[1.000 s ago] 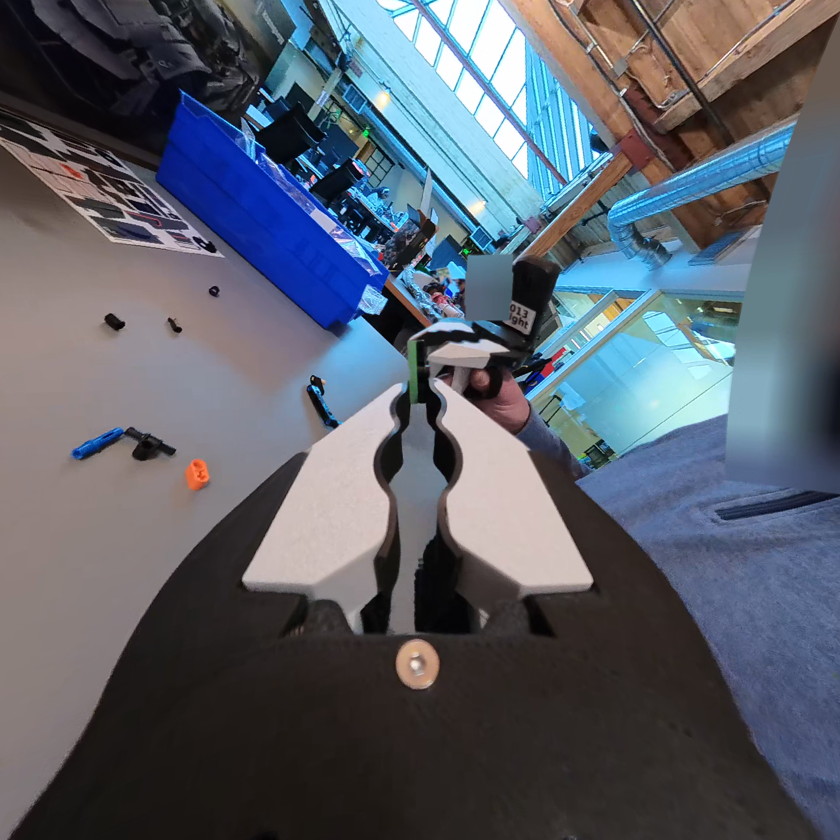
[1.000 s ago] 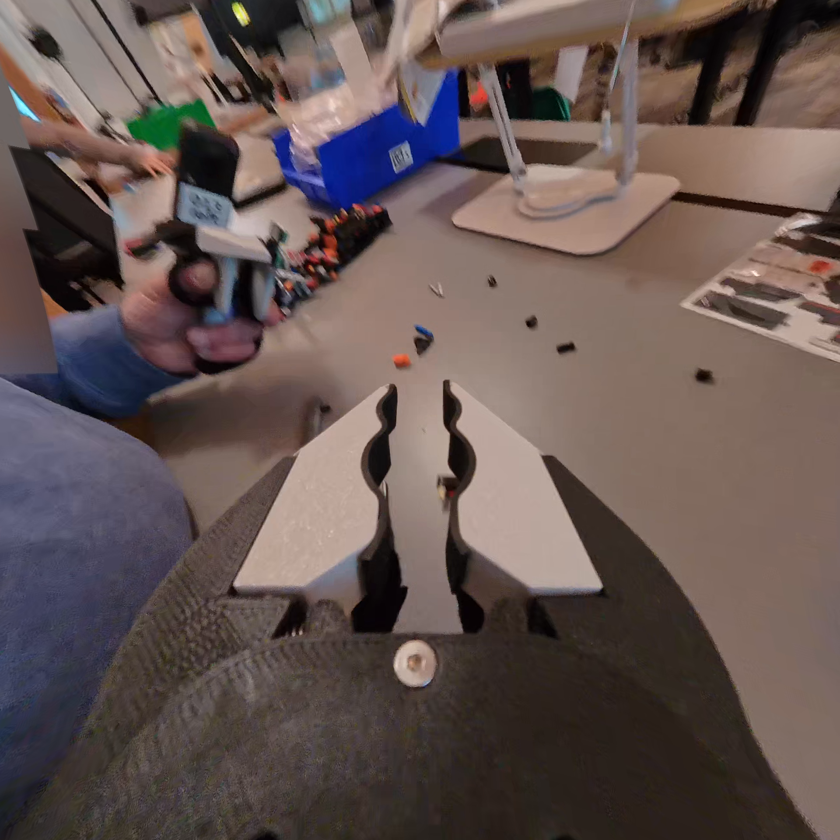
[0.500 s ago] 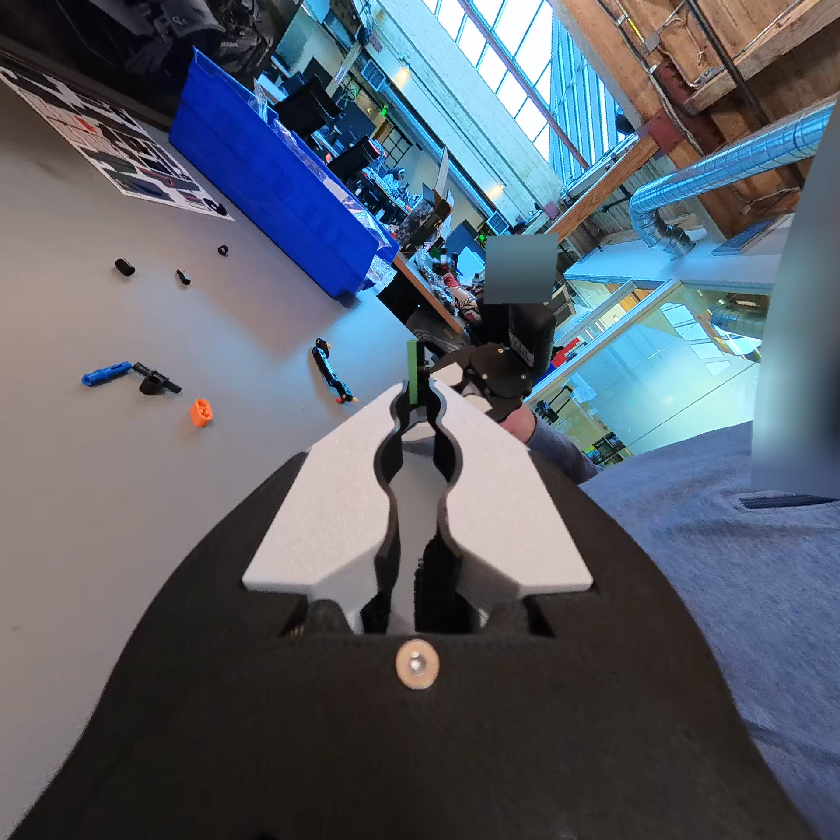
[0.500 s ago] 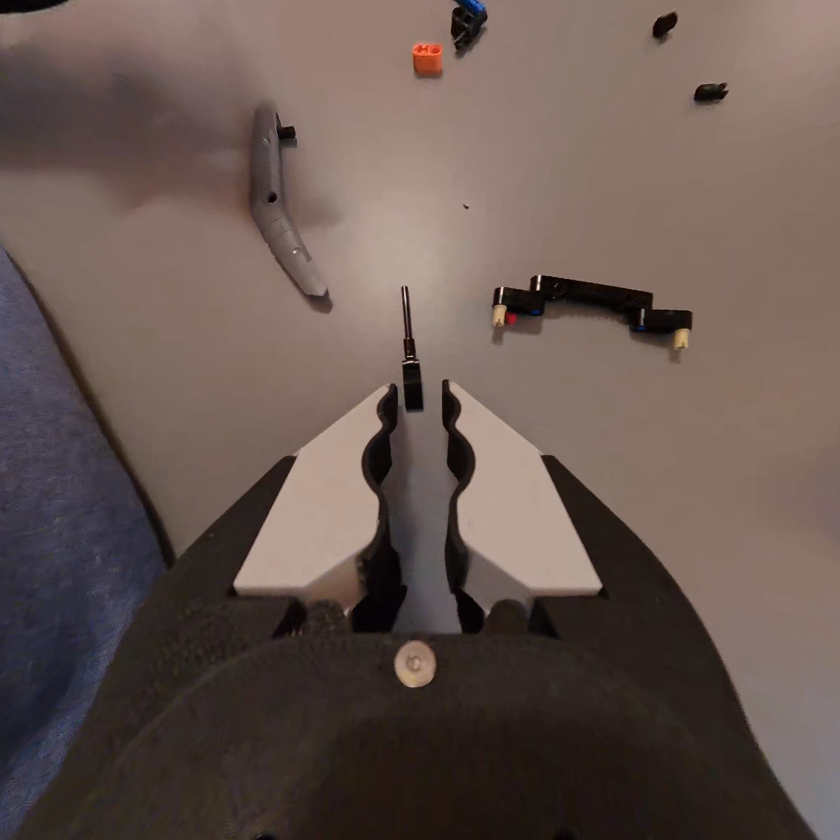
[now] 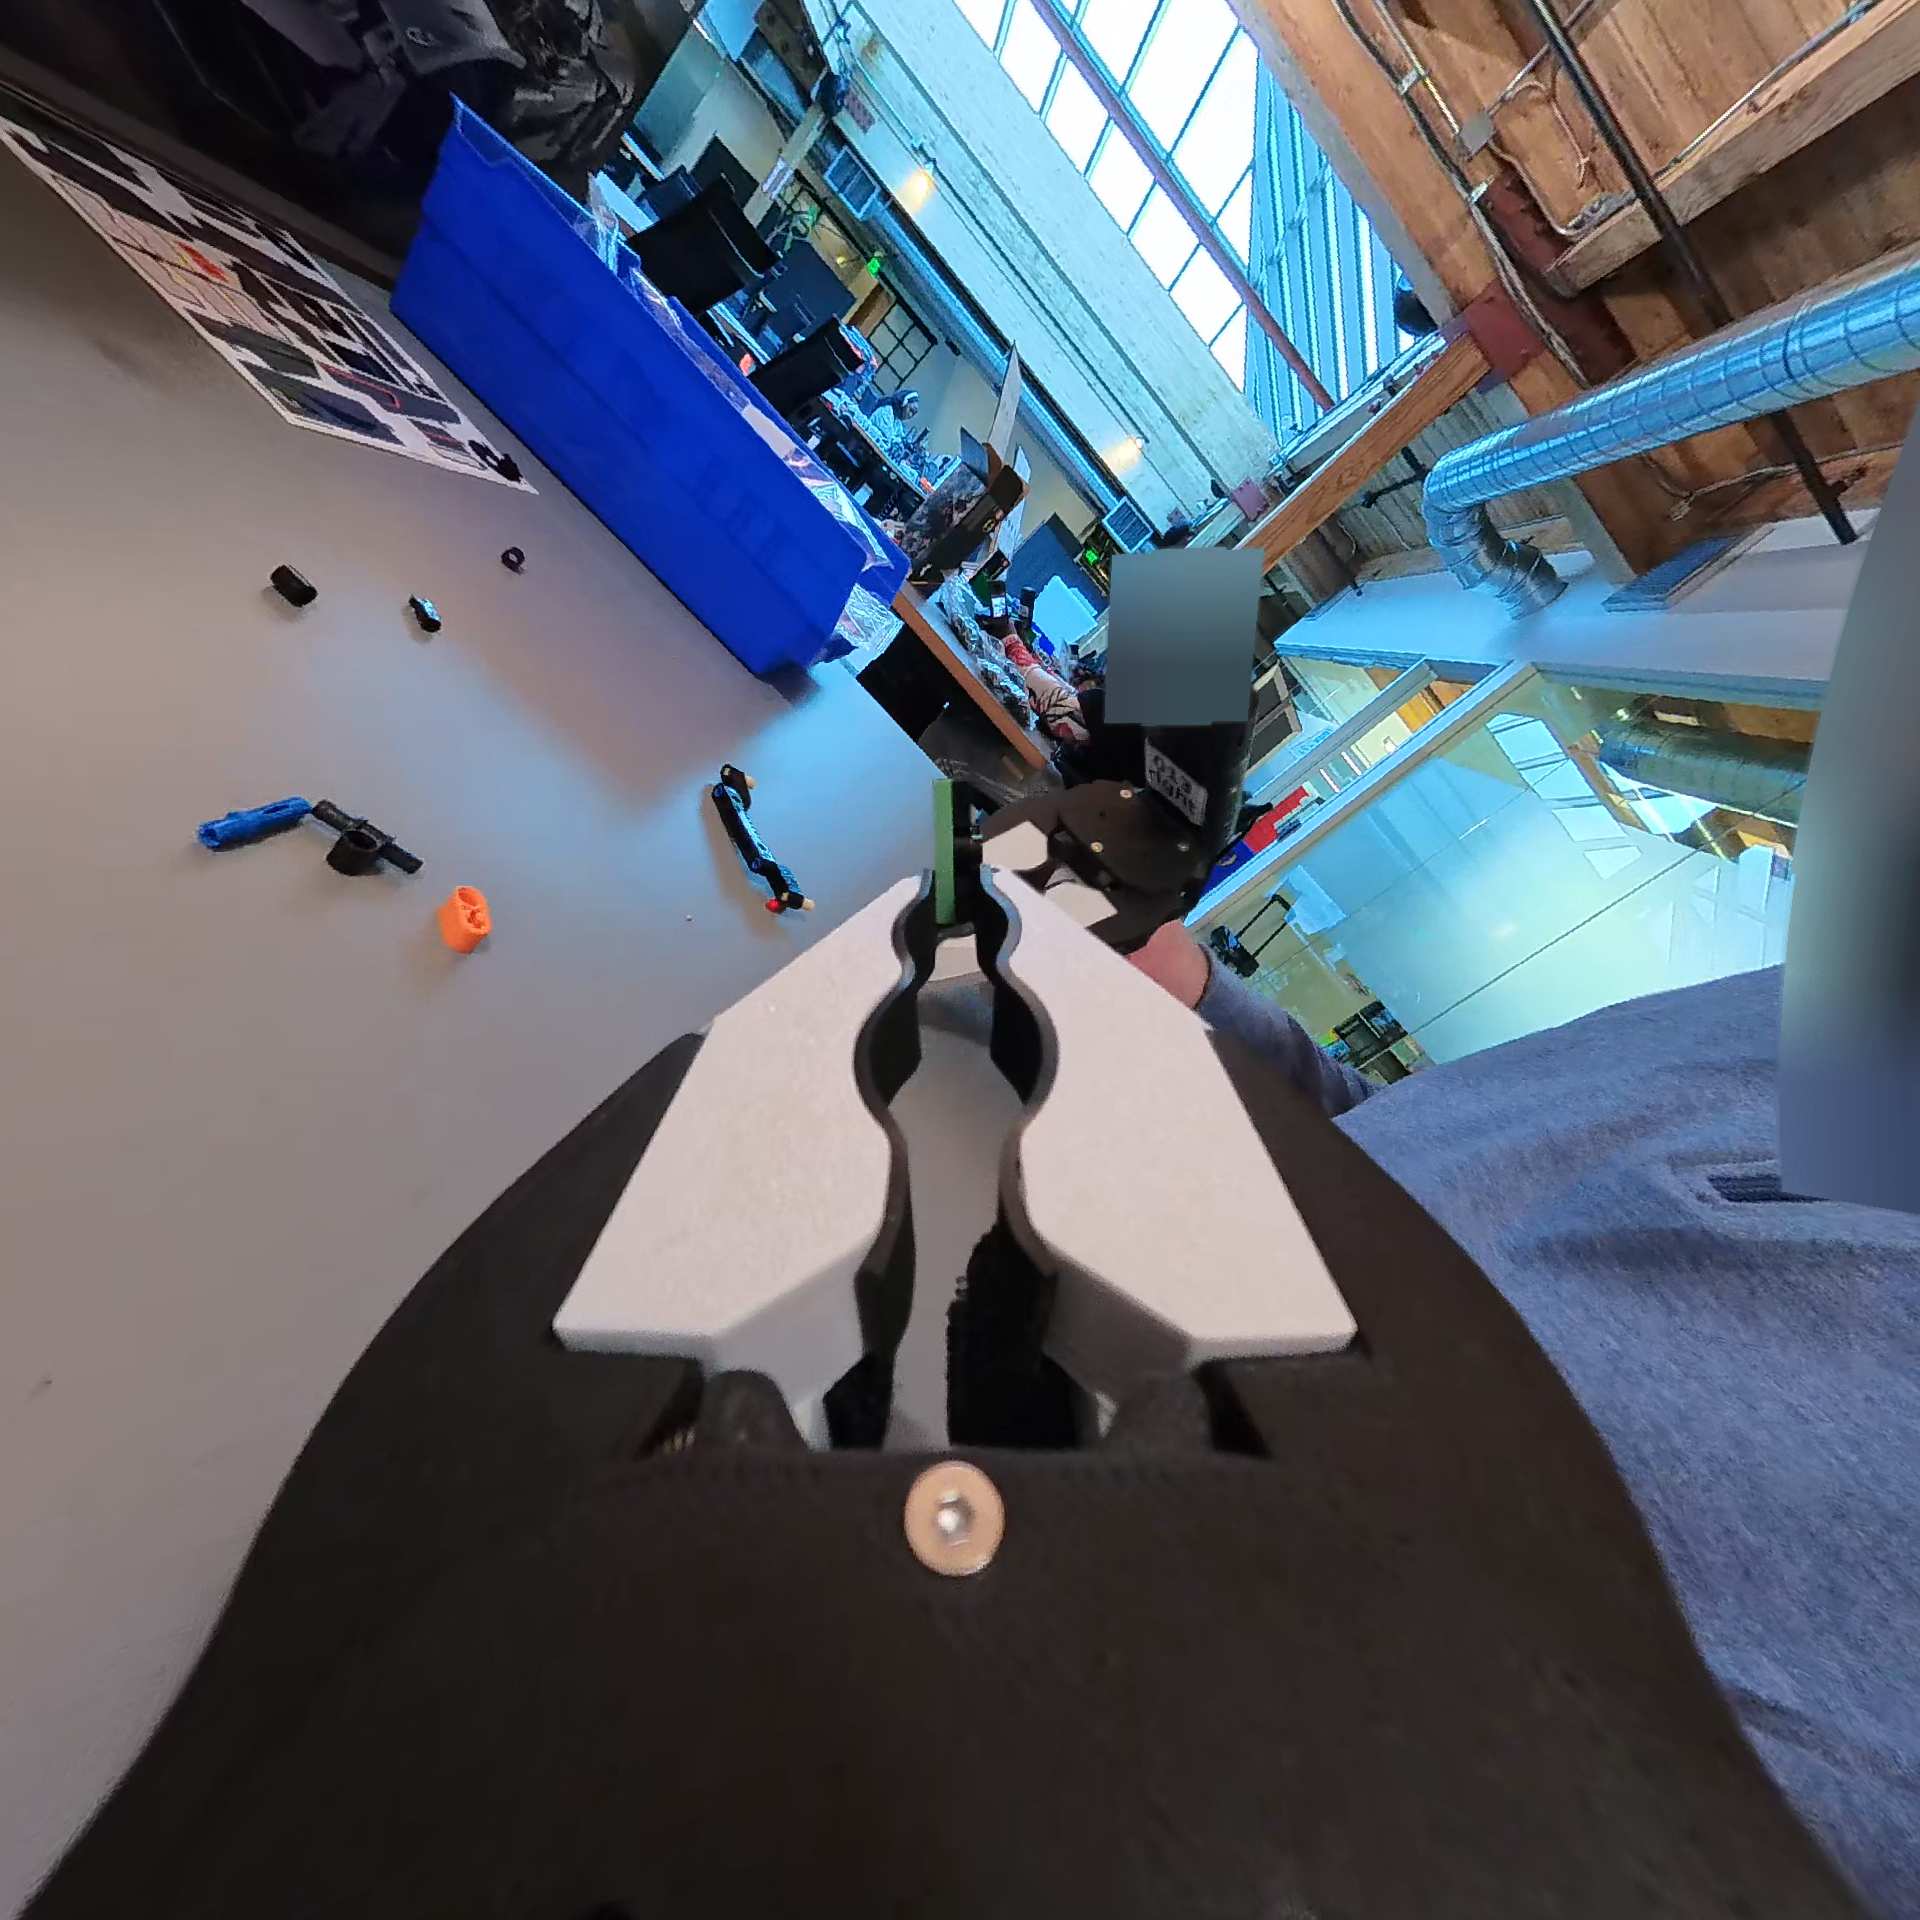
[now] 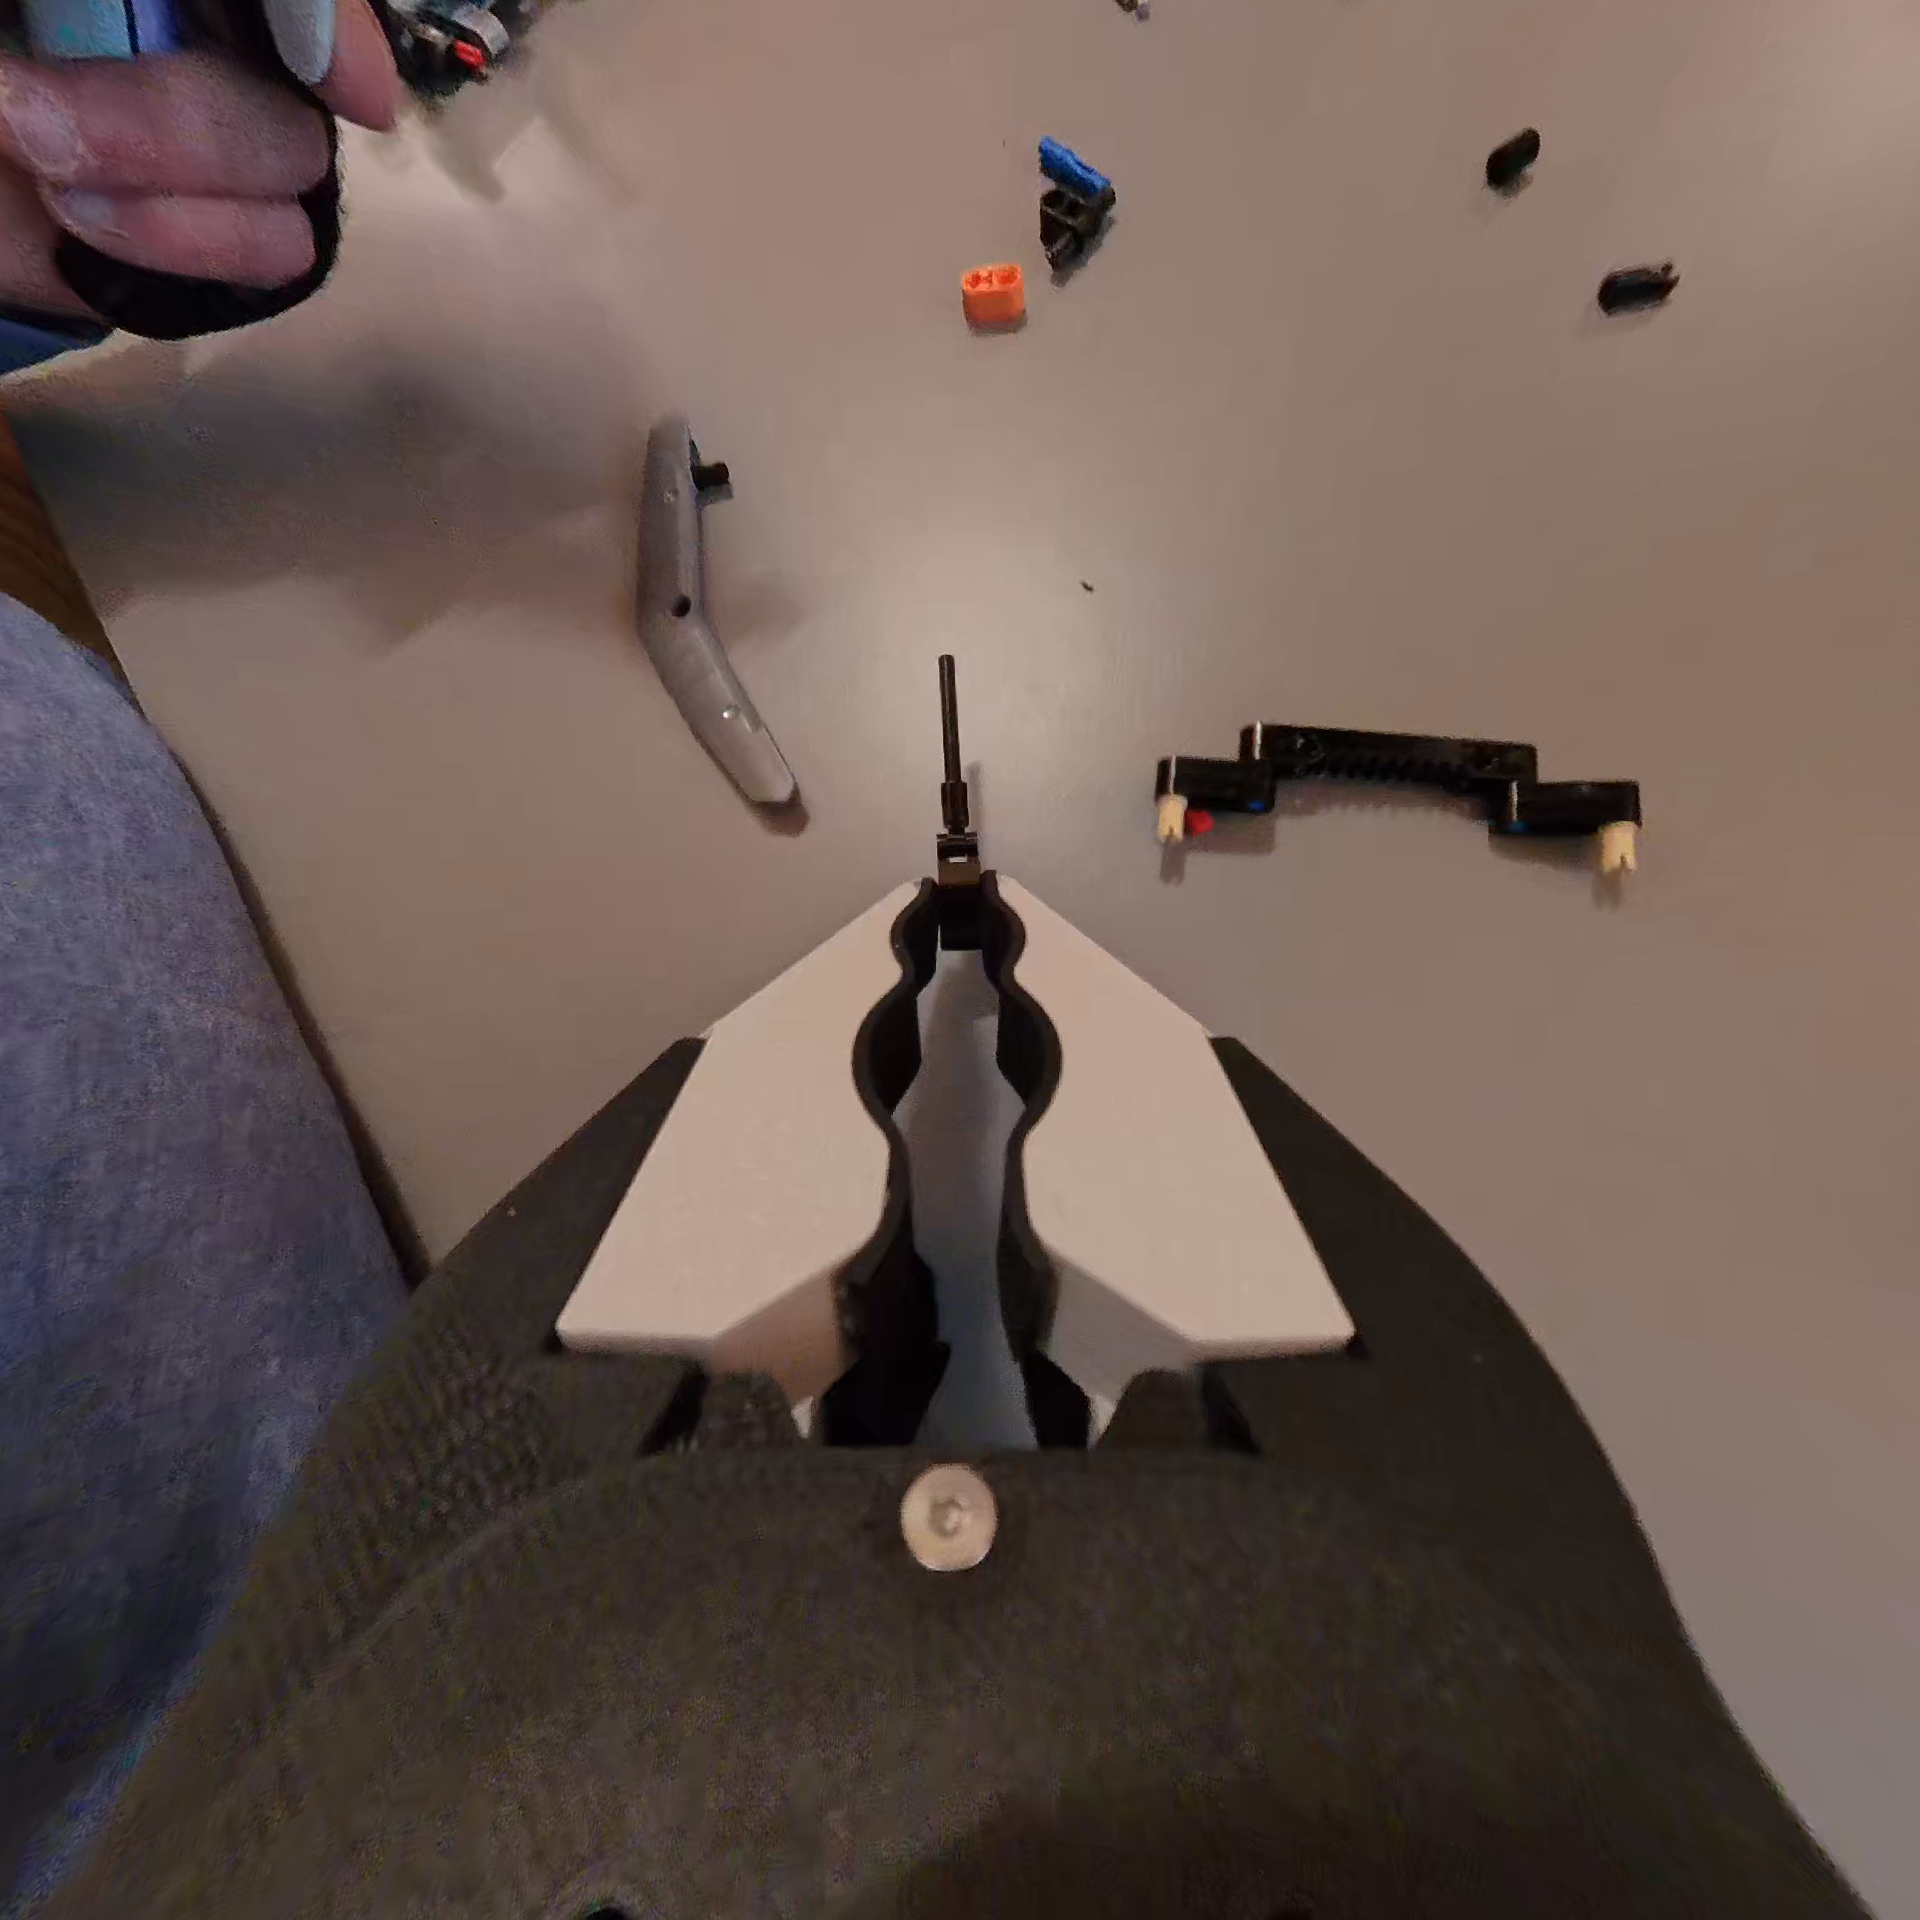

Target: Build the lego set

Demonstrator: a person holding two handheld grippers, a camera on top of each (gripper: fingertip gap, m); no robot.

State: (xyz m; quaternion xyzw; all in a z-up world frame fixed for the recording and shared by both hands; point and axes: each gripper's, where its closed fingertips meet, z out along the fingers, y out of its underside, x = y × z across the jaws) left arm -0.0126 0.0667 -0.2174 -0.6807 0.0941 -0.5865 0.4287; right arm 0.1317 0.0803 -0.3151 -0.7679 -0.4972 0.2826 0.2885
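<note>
My left gripper [image 5: 952,896] is shut on a thin green lego piece [image 5: 943,831] that stands up out of its tips, held above the grey table [image 5: 312,1091]. My right gripper [image 6: 958,896] points down at the table and is shut on a small black piece with a thin axle [image 6: 950,769] sticking out ahead of its tips. The right gripper also shows in the left wrist view [image 5: 1117,847], just beyond the green piece. A grey curved piece [image 6: 691,623] lies left of the axle. A black stepped assembly [image 6: 1403,779] lies to its right.
An orange piece [image 6: 994,294], a blue-and-black connector [image 6: 1075,197] and two black pins [image 6: 1636,286] lie farther out. A blue bin [image 5: 623,416] and a printed sheet [image 5: 239,301] sit at the table's far side. The hand [image 6: 156,156] holding the left gripper is at upper left. My right fingertips sit around 20 centimetres from my left ones.
The right gripper tilted down from looking across the room to the table, then closed its jaws on the black axle piece. The left gripper kept hold of the green piece and turned slightly.
</note>
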